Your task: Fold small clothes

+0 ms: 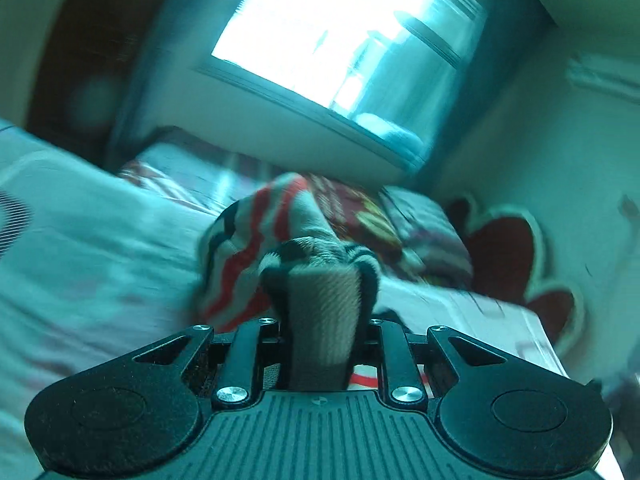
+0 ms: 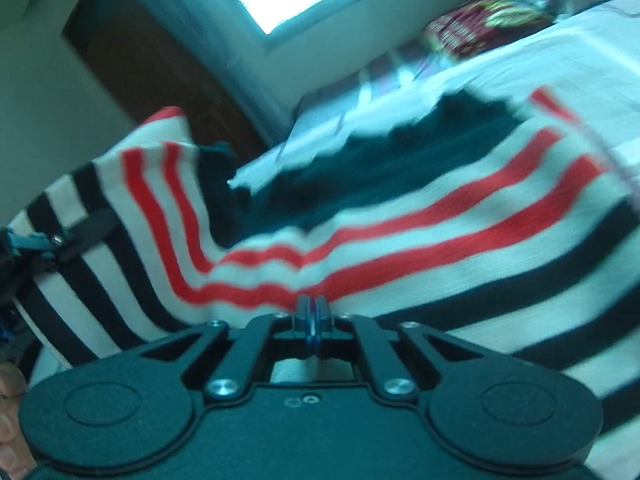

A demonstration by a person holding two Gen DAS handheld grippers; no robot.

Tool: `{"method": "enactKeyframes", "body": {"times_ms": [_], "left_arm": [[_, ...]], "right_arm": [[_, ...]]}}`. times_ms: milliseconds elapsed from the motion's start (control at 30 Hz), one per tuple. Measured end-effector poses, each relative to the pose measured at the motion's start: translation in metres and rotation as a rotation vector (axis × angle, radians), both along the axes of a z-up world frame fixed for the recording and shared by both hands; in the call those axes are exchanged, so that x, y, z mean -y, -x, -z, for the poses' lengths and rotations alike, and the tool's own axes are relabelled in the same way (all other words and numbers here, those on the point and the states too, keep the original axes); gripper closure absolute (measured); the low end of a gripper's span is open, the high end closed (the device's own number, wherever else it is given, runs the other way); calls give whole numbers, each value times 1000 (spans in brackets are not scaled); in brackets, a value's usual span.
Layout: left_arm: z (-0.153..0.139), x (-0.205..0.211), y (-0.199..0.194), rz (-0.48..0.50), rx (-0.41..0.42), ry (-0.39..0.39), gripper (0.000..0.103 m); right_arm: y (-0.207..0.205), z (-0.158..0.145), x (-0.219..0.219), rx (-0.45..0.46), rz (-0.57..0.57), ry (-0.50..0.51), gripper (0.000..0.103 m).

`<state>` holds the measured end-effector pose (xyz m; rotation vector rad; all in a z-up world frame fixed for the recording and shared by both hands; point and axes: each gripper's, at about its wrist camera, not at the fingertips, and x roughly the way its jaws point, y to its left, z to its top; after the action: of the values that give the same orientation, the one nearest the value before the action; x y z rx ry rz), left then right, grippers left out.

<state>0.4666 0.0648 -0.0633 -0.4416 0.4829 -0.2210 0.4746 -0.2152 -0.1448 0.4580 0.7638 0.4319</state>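
A small knit sweater (image 2: 400, 232) with white, red and dark stripes and a dark top part hangs stretched between both grippers above a white bed (image 2: 580, 52). My left gripper (image 1: 320, 280) is shut on a bunched striped edge of the sweater (image 1: 256, 236), which covers its fingertips. It also shows at the left of the right wrist view (image 2: 86, 226), gripping the sweater's far corner. My right gripper (image 2: 311, 304) is shut on the sweater's lower edge, jaws pressed together. Both views are motion-blurred.
The white bedsheet (image 1: 88, 248) spreads below. A red printed pillow (image 1: 360, 208) and a patterned cushion (image 1: 424, 220) lie at the bed's head. A bright window (image 1: 328, 28) and a dark wooden door (image 2: 152, 68) stand behind. A red flower-shaped cushion (image 1: 516, 248) leans on the wall.
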Motion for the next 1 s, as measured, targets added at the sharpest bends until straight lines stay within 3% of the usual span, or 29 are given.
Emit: {"method": "enactKeyframes", "body": {"times_ms": [233, 300, 333, 367, 400, 433, 533, 633, 667, 733, 767, 867, 1000], "left_arm": [[9, 109, -28, 221, -71, -29, 84], [27, 145, -37, 289, -154, -77, 83], [38, 164, -38, 320, -206, -138, 78], [43, 178, -36, 337, -207, -219, 71], [41, 186, -27, 358, -171, -270, 50], [34, 186, -19, 384, -157, -262, 33], [2, 157, -2, 422, -147, -128, 29], [-15, 103, 6, 351, -132, -21, 29], [-13, 83, 3, 299, -136, -17, 29], [0, 49, -8, 189, -176, -99, 29], [9, 32, -19, 149, -209, -127, 29], [38, 3, -32, 122, -280, -142, 29], [57, -11, -33, 127, -290, -104, 21]], "right_arm": [[36, -21, 104, 26, 211, -58, 96], [47, -21, 132, 16, 255, -73, 93], [52, -19, 144, 6, 269, -88, 83], [56, -17, 154, -5, 283, -106, 78], [59, -16, 163, -12, 290, -126, 74], [63, -14, 170, -16, 294, -151, 69], [68, -11, 183, -10, 286, -220, 54], [64, -13, 177, 2, 235, -276, 48], [59, -15, 173, -6, 214, -274, 47], [45, -12, 161, -43, 174, -264, 38], [41, -10, 158, -60, 162, -263, 38], [26, -5, 153, -138, 145, -260, 38], [7, 4, 153, -214, 125, -343, 39]]}}
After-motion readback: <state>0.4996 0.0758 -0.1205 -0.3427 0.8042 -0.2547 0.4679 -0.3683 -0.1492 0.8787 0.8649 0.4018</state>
